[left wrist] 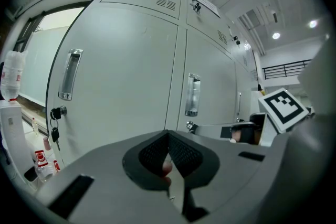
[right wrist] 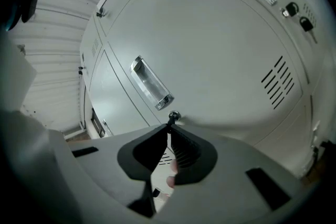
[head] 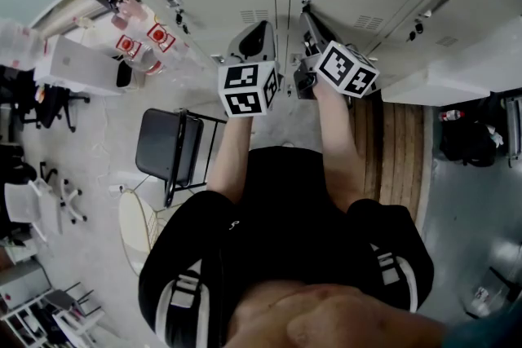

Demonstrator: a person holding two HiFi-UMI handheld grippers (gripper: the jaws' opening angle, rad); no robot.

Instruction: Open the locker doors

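Just below the handle [right wrist: 151, 84] of the middle locker door [right wrist: 220, 44], the right gripper [right wrist: 169, 126] has its jaws clamped on the small key [right wrist: 172, 116] sitting in the lock, tips nipped tight around its stem. That reads as the unlocking step: the door lies flush and shut, so nothing is open yet. Next up, by my reckoning, is a clean twist of that key until the latch gives, then a shift up to the handle for the pull, and the grip is thin, so a slip off the key is the risk. Left of the handle and a little lower, the left gripper [left wrist: 168, 136] hangs off the door with its jaws together on nothing. Only the right gripper view shows the key between the jaws. The left gripper view offers what it cannot: the right gripper's marker cube [left wrist: 283, 107] out beyond the handle, and a neighbouring door [left wrist: 121, 71] left of the handle with a bunch of keys [left wrist: 54, 131] dangling from its own lock. From the head view comes the wider floor, with a dark chair [head: 167, 143] well left of the handle.
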